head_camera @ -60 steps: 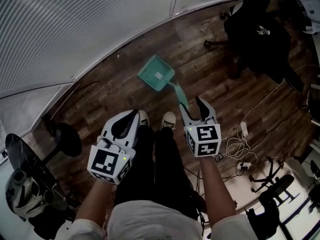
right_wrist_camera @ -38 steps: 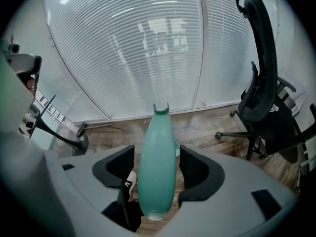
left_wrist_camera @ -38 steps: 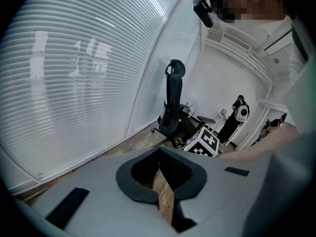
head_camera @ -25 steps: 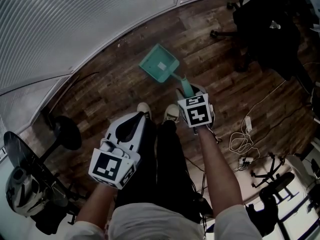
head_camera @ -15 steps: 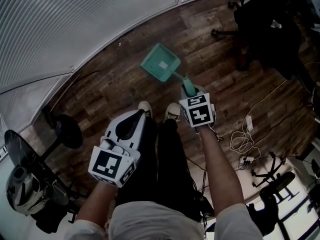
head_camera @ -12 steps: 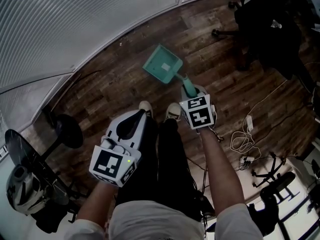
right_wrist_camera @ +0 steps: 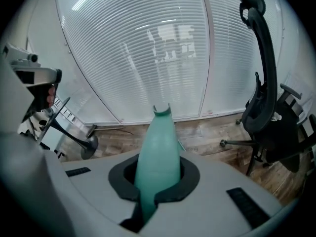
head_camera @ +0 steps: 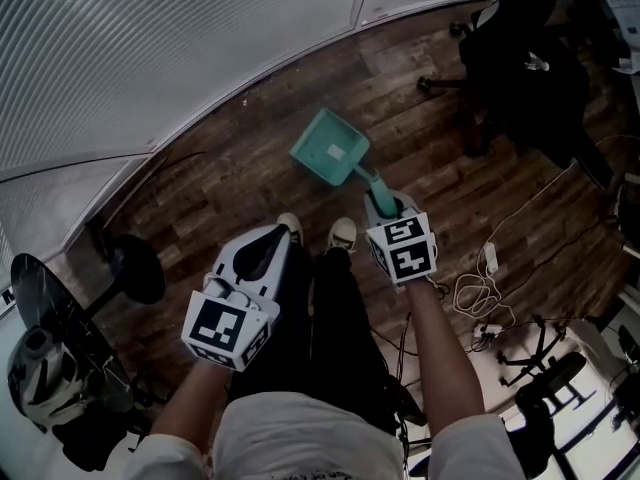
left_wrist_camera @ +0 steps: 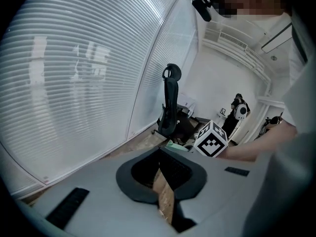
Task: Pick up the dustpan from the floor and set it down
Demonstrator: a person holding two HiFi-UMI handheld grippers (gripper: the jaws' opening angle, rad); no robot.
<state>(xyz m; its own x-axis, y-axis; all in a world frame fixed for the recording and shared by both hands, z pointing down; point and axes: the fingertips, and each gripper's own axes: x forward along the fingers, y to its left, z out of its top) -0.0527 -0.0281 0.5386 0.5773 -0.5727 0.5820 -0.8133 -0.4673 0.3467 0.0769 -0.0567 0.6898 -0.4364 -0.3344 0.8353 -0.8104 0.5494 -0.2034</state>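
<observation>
Your right hand-held gripper (head_camera: 385, 206) pinches the handle of the teal dustpan (head_camera: 330, 146). Its long axis runs straight ahead of the jaws, with the pan end low toward the floor (head_camera: 250, 168). Your left hand-held gripper (head_camera: 262, 253), pressed together and empty, hangs farther from the dustpan.

The dustpan (head_camera: 330, 146) is ahead of the person's shoes (head_camera: 341, 234), between them and the wall of blinds (head_camera: 150, 48). Its handle runs back between the jaws of the right gripper (head_camera: 385, 206). The left gripper (head_camera: 268, 236) hangs to the left, well apart. An office chair (head_camera: 530, 58) stands far right. Cables (head_camera: 478, 293) lie right of the person, a stand base (head_camera: 137, 268) to the left.
</observation>
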